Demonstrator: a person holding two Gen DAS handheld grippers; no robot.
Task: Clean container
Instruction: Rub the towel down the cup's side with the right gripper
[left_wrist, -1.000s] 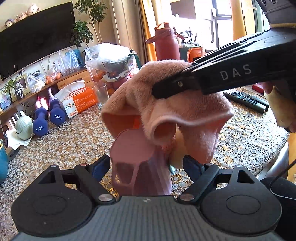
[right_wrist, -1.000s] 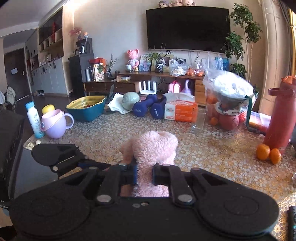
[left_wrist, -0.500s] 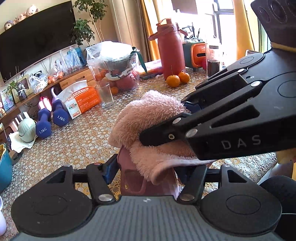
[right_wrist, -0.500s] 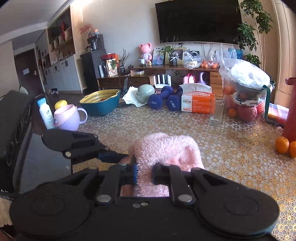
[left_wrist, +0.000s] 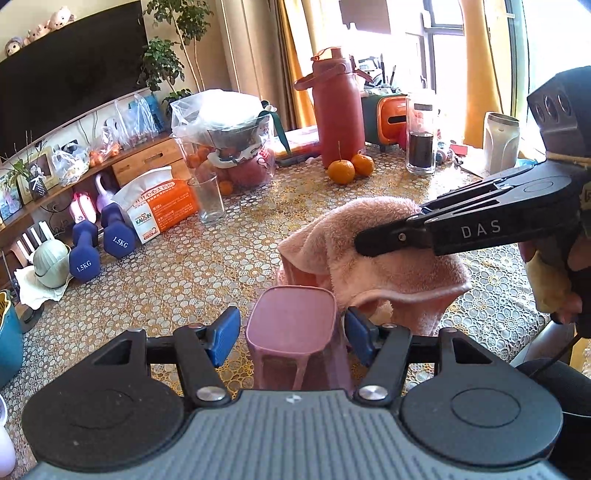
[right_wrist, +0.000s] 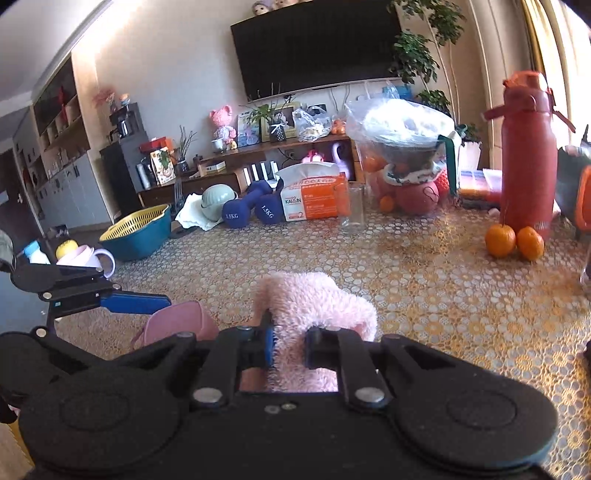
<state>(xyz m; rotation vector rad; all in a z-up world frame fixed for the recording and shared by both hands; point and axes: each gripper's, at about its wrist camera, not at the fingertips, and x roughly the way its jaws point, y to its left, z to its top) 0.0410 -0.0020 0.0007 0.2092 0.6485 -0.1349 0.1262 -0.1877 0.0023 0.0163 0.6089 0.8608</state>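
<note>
A pink container (left_wrist: 291, 325) stands upright on the patterned tablecloth, its mouth uncovered. My left gripper (left_wrist: 291, 334) is open around it, and a sliver of cloth shows between the left fingertip (left_wrist: 225, 332) and the container wall. The right gripper (left_wrist: 360, 245) is shut on a fluffy pink towel (left_wrist: 388, 280), held just right of and behind the container, with its lower folds drooping toward the table. In the right wrist view the towel (right_wrist: 317, 299) bulges out from the right gripper (right_wrist: 290, 347), the container (right_wrist: 177, 321) sits to its left, and the left gripper's blue finger (right_wrist: 136, 302) lies alongside it.
Farther back stand a drinking glass (left_wrist: 210, 199), an orange tissue box (left_wrist: 159, 210), blue dumbbells (left_wrist: 118, 240), a bagged fruit bowl (left_wrist: 229, 140), a red bottle (left_wrist: 334, 107), two oranges (left_wrist: 341, 171) and a dark jar (left_wrist: 419, 147). A hand (left_wrist: 550, 280) holds the right gripper.
The towel, draped over and into the container before, has come out and shifted to the right. The container's mouth is now uncovered, and the left fingers stand closer together.
</note>
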